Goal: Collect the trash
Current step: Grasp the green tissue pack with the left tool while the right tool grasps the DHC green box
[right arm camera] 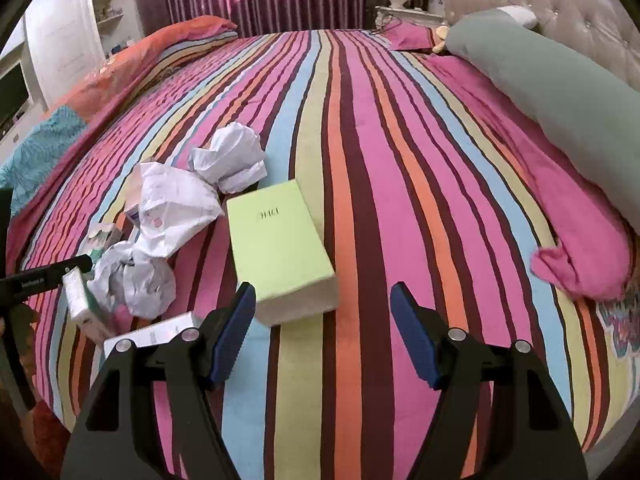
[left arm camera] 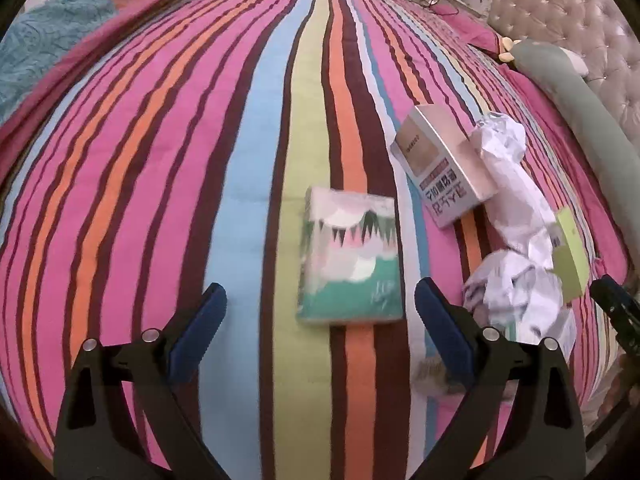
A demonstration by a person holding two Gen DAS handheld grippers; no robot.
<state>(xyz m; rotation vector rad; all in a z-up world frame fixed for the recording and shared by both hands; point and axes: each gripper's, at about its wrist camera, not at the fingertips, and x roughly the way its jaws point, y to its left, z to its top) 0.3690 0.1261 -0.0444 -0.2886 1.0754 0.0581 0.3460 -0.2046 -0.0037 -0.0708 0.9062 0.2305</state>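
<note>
Trash lies on a striped bedspread (left arm camera: 160, 160). In the left wrist view a green and pink tissue pack (left arm camera: 352, 258) lies just ahead of my left gripper (left arm camera: 320, 308), which stands open and empty. A pink-beige carton (left arm camera: 444, 164) and crumpled white paper (left arm camera: 516, 240) lie to its right. In the right wrist view a light green box (right arm camera: 280, 248) lies just ahead of my right gripper (right arm camera: 323, 308), nearer its left finger; the jaws are open with nothing between them. Crumpled paper balls (right arm camera: 230, 158) and a small white carton (right arm camera: 152, 334) lie to the left.
A long grey-green bolster (right arm camera: 560, 92) and a pink pillow (right arm camera: 580, 248) lie by the tufted headboard (right arm camera: 560, 0) on the right. A folded orange and teal blanket (right arm camera: 120, 64) lies far left. A nightstand with a vase (right arm camera: 404, 4) stands beyond the bed.
</note>
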